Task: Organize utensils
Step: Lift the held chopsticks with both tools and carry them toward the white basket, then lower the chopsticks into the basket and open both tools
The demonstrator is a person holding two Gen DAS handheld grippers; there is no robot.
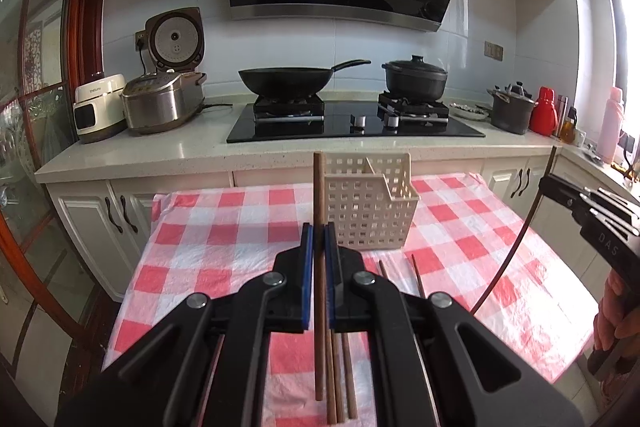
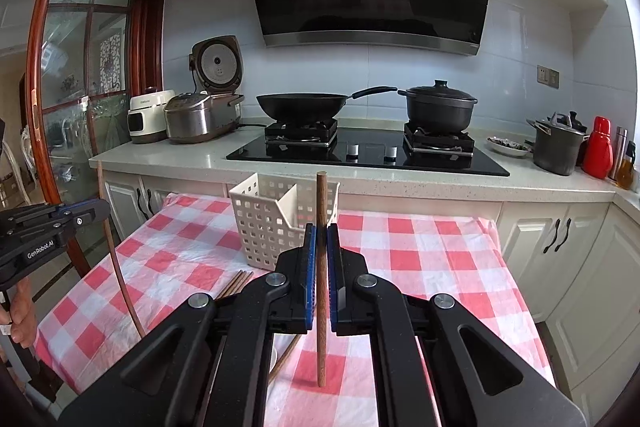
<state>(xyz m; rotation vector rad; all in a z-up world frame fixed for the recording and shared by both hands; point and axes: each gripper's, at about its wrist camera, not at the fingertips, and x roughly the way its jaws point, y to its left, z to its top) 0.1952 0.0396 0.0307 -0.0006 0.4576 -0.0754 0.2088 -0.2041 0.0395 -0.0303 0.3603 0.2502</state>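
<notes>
Two grippers each hold one brown chopstick above the table (image 1: 224,227), which has a red and white checked cloth on it. We see the left gripper (image 1: 319,227) with its blue fingers (image 1: 307,247) pressed shut on the left chopstick (image 1: 318,183), which stands almost straight up. We see the right gripper (image 2: 321,227) closed tight on the right chopstick (image 2: 321,199) too, and it also stands upright, with its lower end over a red square. A white basket (image 1: 368,215) with many small holes stands on the cloth just behind both grippers. More loose chopsticks (image 1: 342,379) lie flat on the cloth under the left gripper. A hand (image 2: 20,311) holds the left gripper's handle.
</notes>
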